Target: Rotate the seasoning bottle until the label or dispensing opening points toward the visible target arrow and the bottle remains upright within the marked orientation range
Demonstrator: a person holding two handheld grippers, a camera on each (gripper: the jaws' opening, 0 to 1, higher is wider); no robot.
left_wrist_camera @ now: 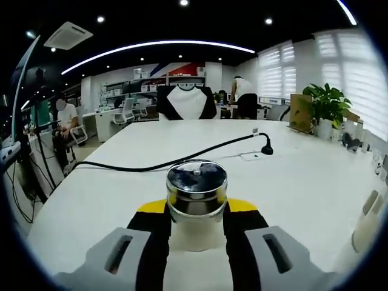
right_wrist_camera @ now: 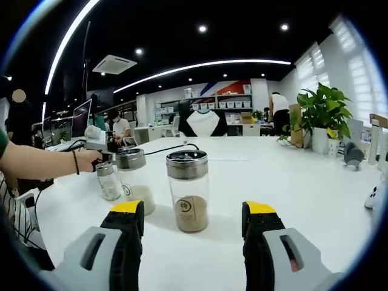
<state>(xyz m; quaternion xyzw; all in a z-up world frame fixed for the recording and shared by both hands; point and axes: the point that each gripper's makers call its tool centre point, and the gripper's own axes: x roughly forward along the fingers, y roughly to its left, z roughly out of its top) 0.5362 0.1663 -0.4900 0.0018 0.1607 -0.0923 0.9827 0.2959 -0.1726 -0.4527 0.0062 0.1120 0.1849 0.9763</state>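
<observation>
In the left gripper view, a seasoning bottle (left_wrist_camera: 196,209) with a chrome lid and pale contents stands upright on the white table (left_wrist_camera: 303,182). My left gripper (left_wrist_camera: 197,209) is shut on it, with the yellow-tipped jaws pressed against both its sides. In the right gripper view, a glass bottle (right_wrist_camera: 188,193) holding brown seasoning stands upright, its label facing me. My right gripper (right_wrist_camera: 193,209) is open, and this bottle stands just ahead between the jaw tips, untouched. A bottle with white contents (right_wrist_camera: 134,182) and a smaller bottle (right_wrist_camera: 109,180) stand to its left by a person's hand (right_wrist_camera: 91,160).
A black cable (left_wrist_camera: 182,159) ending in a plug (left_wrist_camera: 265,148) crosses the table beyond the held bottle. Potted plants (right_wrist_camera: 324,112) and small items line the right edge. A white object (right_wrist_camera: 373,197) lies at the far right. People sit at desks behind.
</observation>
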